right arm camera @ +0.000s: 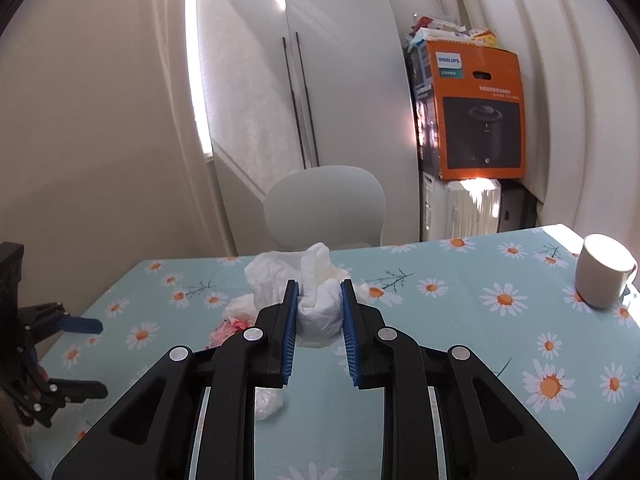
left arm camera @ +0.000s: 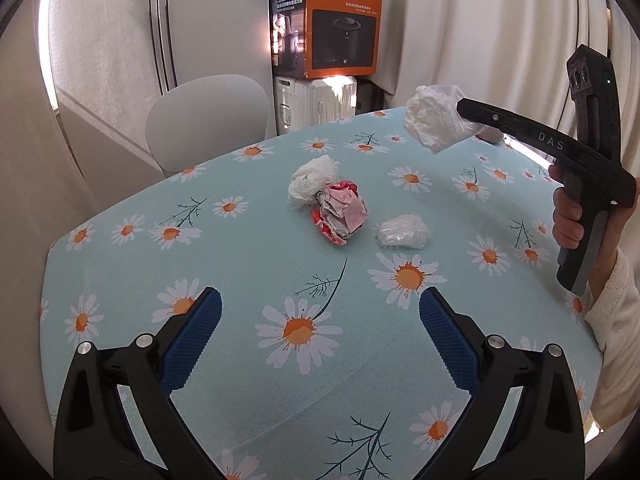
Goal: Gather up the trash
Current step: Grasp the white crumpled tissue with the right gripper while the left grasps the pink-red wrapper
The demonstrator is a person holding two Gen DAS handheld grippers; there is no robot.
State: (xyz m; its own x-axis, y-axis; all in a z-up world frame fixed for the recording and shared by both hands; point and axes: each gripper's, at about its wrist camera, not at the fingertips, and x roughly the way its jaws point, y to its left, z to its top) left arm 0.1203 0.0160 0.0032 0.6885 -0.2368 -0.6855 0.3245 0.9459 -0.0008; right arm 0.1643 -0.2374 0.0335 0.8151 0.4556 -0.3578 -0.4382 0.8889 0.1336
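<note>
My right gripper (right arm camera: 319,292) is shut on a crumpled white tissue wad (right arm camera: 320,316) and holds it in the air above the table; in the left wrist view the wad (left arm camera: 434,122) hangs at the gripper's tip (left arm camera: 466,110). On the daisy tablecloth (left arm camera: 248,280) lie a white tissue ball (left arm camera: 312,178), a crumpled red and pink wrapper (left arm camera: 340,216) and a clear plastic wad (left arm camera: 402,231). My left gripper (left arm camera: 320,308) is open and empty, low over the near part of the table; it shows at the left of the right wrist view (right arm camera: 86,356).
A white mug (right arm camera: 604,276) stands at the table's right side. A grey chair (left arm camera: 208,120) is behind the far edge. An orange Philips box (left arm camera: 332,24) sits on a white appliance (left arm camera: 316,100) by the curtains.
</note>
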